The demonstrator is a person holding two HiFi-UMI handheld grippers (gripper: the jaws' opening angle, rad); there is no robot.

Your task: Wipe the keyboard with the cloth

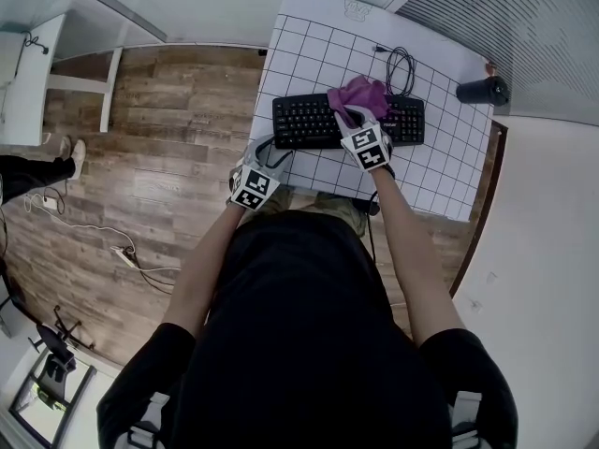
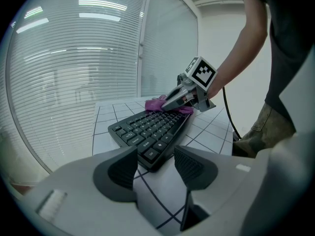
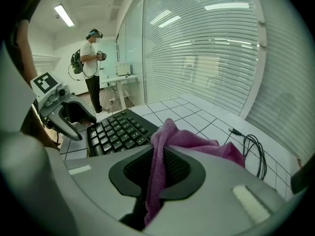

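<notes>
A black keyboard lies across the white gridded table. My right gripper is shut on a purple cloth, which rests bunched on the keyboard's middle-right keys. In the right gripper view the cloth is pinched between the jaws of the right gripper, with the keyboard just beyond. My left gripper hovers at the keyboard's left end, open with nothing between its fingers. The left gripper view shows the open left gripper in front of the keyboard's end, and the cloth further along.
A coiled black cable lies behind the keyboard, and a dark cylinder stands at the table's far right. Wood floor lies to the left of the table. A person stands far off by another desk.
</notes>
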